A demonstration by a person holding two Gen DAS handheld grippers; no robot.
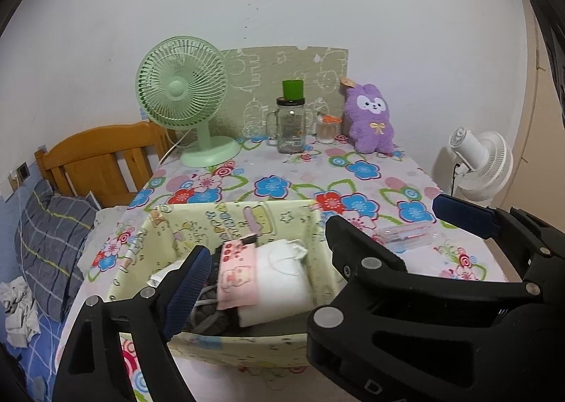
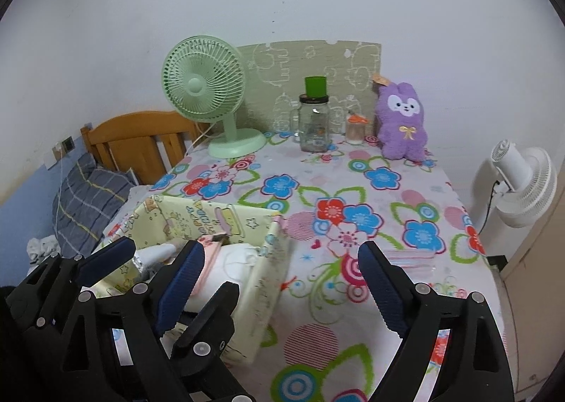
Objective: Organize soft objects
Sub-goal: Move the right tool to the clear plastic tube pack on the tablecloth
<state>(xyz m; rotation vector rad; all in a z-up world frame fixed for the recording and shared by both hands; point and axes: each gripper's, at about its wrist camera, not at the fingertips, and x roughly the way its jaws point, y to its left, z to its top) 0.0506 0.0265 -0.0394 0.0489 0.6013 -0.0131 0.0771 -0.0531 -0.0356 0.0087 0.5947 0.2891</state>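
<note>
Table layout, near edge to wall.

Near left on the flower-printed tablecloth [image 2: 353,190]: pale yellow cartoon-print fabric storage box [image 1: 197,225], holding a folded pink printed cloth [image 1: 236,276] with a folded white cloth [image 1: 279,282] to its right and dark grey garments [image 1: 208,313] under and before the pink one. Right of box, apart from it: flat clear plastic packet [image 1: 409,236]. Far left by wall: mint-green desk fan [image 1: 183,98]. Right of fan: clear glass mug-jar with green cup on its lid [image 1: 291,123], then small clear jar [image 1: 328,128], then purple plush bunny [image 1: 370,119] at far right. Behind these, against wall: beige printed board [image 1: 282,70]. Left of table: wooden headboard [image 1: 102,158], checked pillow [image 1: 53,243] before it. Right of table, off it: white standing fan [image 2: 522,186].
</note>
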